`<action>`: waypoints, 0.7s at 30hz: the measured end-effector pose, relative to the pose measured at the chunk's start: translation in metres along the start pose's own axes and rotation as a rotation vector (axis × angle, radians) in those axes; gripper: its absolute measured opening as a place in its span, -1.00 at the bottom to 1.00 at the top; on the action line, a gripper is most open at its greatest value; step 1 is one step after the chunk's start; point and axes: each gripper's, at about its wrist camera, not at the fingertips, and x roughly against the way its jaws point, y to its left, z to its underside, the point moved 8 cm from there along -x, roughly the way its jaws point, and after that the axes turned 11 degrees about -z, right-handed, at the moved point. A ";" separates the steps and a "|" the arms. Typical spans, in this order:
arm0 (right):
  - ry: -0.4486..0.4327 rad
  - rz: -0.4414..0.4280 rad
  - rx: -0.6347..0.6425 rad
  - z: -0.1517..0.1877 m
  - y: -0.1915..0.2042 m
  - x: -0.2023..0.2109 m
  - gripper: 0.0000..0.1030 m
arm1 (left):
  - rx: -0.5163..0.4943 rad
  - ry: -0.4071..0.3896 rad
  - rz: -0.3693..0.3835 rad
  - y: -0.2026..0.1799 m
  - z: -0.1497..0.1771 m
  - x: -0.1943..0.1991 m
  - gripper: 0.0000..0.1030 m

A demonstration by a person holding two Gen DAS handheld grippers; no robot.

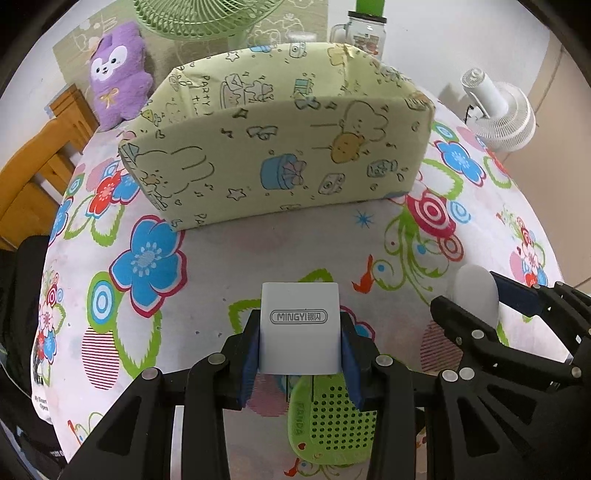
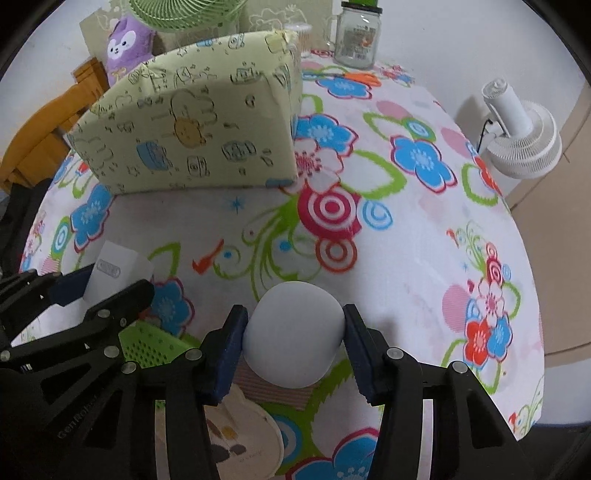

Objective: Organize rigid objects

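My left gripper (image 1: 300, 343) is shut on a white box (image 1: 300, 325) marked MINGYI, held between its blue pads just above the flowered tablecloth (image 1: 221, 251). Close on its right, my right gripper (image 2: 293, 334) is shut on a white rounded object (image 2: 293, 328), both pads pressing its sides. In the right wrist view the left gripper (image 2: 105, 288) and its white box (image 2: 114, 273) show at the left. The left wrist view shows the right gripper (image 1: 484, 301) and the rounded object (image 1: 476, 291) at the right.
A pale green cartoon-printed box (image 1: 280, 147) lies across the table's far side. A green perforated item (image 1: 332, 417) and a beige round pouch (image 2: 243, 435) lie under the grippers. A glass jar (image 2: 356, 37), a purple plush (image 1: 118, 74) and a green fan (image 1: 199, 18) stand behind; a white fan (image 2: 524, 140) stands off the right edge.
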 end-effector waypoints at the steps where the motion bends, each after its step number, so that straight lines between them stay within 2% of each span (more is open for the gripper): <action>1: -0.003 -0.002 0.003 -0.002 0.000 0.001 0.06 | 0.004 -0.001 -0.003 0.001 -0.001 0.000 -0.23; 21: -0.038 -0.069 0.092 -0.043 0.022 0.037 0.06 | 0.128 -0.022 -0.061 0.023 -0.020 0.046 -0.23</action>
